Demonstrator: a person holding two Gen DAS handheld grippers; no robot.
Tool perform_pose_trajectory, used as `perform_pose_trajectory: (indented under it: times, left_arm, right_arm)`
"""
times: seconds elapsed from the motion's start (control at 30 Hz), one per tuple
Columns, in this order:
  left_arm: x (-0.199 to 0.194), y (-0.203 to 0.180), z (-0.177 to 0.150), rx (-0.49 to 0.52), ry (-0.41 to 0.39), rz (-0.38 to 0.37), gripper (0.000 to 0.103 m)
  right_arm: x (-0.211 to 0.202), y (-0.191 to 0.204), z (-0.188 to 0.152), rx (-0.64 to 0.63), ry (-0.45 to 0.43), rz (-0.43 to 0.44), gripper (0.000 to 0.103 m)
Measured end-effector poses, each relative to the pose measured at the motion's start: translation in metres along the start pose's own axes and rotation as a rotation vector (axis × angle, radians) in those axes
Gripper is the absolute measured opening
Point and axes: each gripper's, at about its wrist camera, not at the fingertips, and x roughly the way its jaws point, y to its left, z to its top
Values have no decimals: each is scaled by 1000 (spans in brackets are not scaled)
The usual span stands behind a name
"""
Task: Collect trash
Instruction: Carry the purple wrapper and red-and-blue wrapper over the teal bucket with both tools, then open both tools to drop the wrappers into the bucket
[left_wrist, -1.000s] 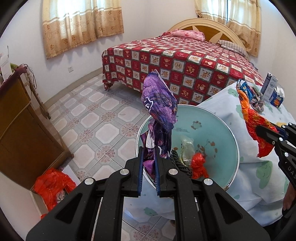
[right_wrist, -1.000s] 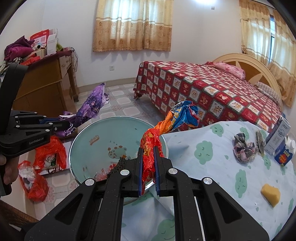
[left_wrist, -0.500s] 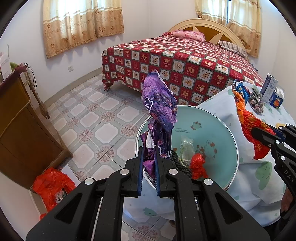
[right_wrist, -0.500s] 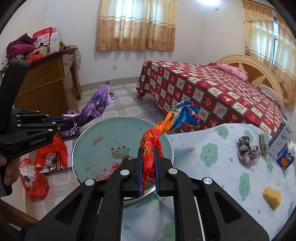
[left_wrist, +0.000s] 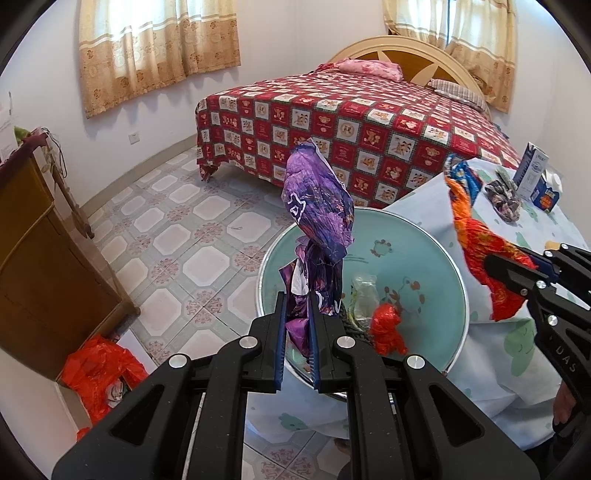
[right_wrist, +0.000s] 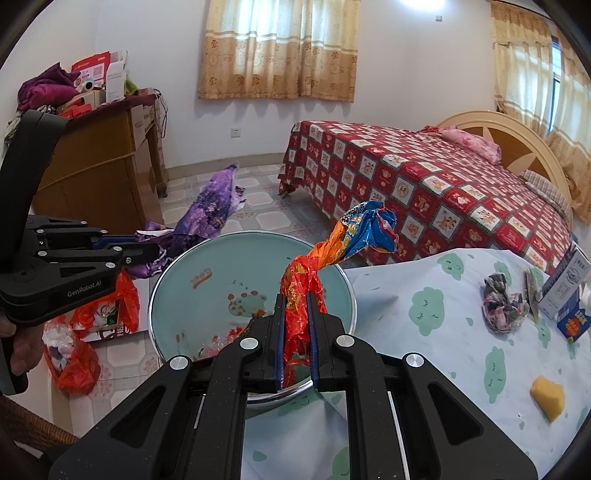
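Observation:
My left gripper (left_wrist: 297, 334) is shut on a crumpled purple wrapper (left_wrist: 317, 221) that stands up over the near rim of a teal basin (left_wrist: 436, 273). My right gripper (right_wrist: 295, 332) is shut on a twisted red, orange and blue wrapper (right_wrist: 332, 251), held over the basin (right_wrist: 207, 280) at the table's edge. Each view shows the other gripper beside the basin: the right one (left_wrist: 495, 264) with its red wrapper (left_wrist: 480, 240), the left one (right_wrist: 149, 248) with the purple wrapper (right_wrist: 207, 210). Red scraps (left_wrist: 386, 328) and a clear wrapper lie inside the basin.
On the cloud-print tablecloth (right_wrist: 424, 306) lie a crumpled dark wrapper (right_wrist: 500, 306), a yellow sponge (right_wrist: 548, 397) and cartons (right_wrist: 565, 291). A wooden cabinet (right_wrist: 103, 173) stands left, with red plastic bags (right_wrist: 74, 354) on the tiled floor. A bed with a red checked cover (right_wrist: 424, 188) fills the back.
The right gripper with its red wrapper has shifted a little left, closer over the basin. The left gripper and the purple wrapper have stayed put.

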Motion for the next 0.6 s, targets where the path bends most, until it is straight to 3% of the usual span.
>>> perform_pose_trajectory:
  times: [0.07, 0.13, 0.2, 0.43, 0.6]
  left_arm:
    - [1, -3, 0, 2, 0, -12, 13]
    - [2, -5, -1, 2, 0, -33, 17]
    - [4, -9, -3, 11, 1, -34, 47]
    - [17, -30, -17, 61, 45, -49, 47]
    - [22, -39, -21, 78, 60, -31, 51]
  right_arm:
    - [2, 1, 0, -1, 3, 9, 12]
    - [3, 1, -1, 0, -7, 7, 21]
    - [4, 0, -3, 5, -3, 8, 32]
    - [-14, -28, -16, 34, -8, -68, 38]
    - [-51, -120, -49, 167, 16, -257, 38]
